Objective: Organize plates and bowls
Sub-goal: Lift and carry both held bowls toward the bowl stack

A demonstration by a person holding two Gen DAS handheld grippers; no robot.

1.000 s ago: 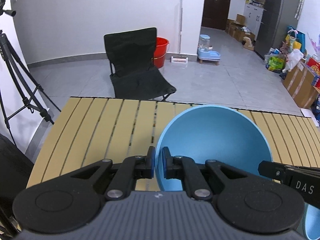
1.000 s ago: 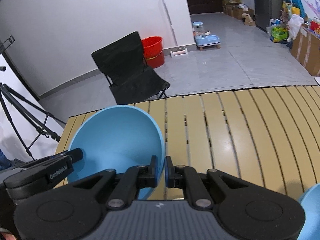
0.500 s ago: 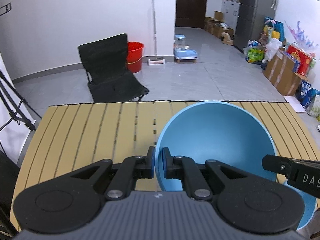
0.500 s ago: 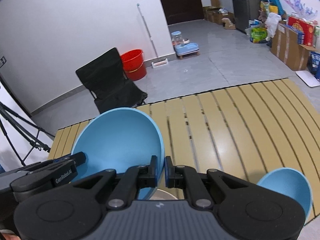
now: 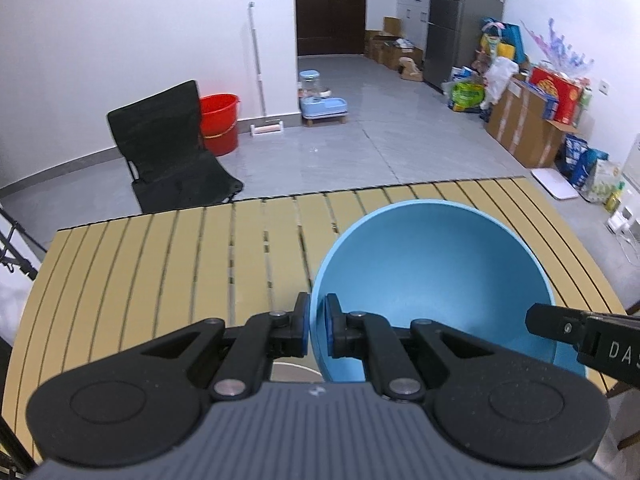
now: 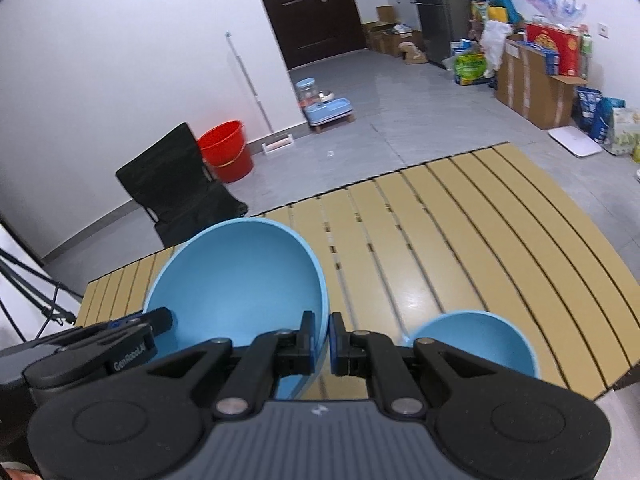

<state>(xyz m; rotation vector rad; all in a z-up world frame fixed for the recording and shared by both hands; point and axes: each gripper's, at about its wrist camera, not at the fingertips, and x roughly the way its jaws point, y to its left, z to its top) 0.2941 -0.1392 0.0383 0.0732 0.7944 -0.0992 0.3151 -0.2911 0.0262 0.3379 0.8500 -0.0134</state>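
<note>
A large blue bowl (image 5: 432, 280) hangs above the slatted wooden table (image 5: 160, 280), carried by both grippers. My left gripper (image 5: 317, 320) is shut on the bowl's left rim. My right gripper (image 6: 325, 340) is shut on the opposite rim of the same bowl (image 6: 240, 280). Each gripper shows in the other's view: the right one at the right edge (image 5: 580, 336), the left one at the lower left (image 6: 120, 344). A smaller blue bowl (image 6: 480, 340) stands on the table (image 6: 480, 220) just right of my right gripper. A pale round rim (image 5: 292, 372) peeks out under the left gripper.
Beyond the table's far edge stand a black folding chair (image 5: 168, 152), a red bucket (image 5: 218, 122) and a pet feeder (image 5: 320, 100). Cardboard boxes and bags (image 5: 532, 112) line the right wall. A tripod leg (image 6: 28, 280) stands off the table's left end.
Both grippers have carried the large bowl to the right across the table. The smaller blue bowl has come into the right wrist view and now sits close by the right gripper.
</note>
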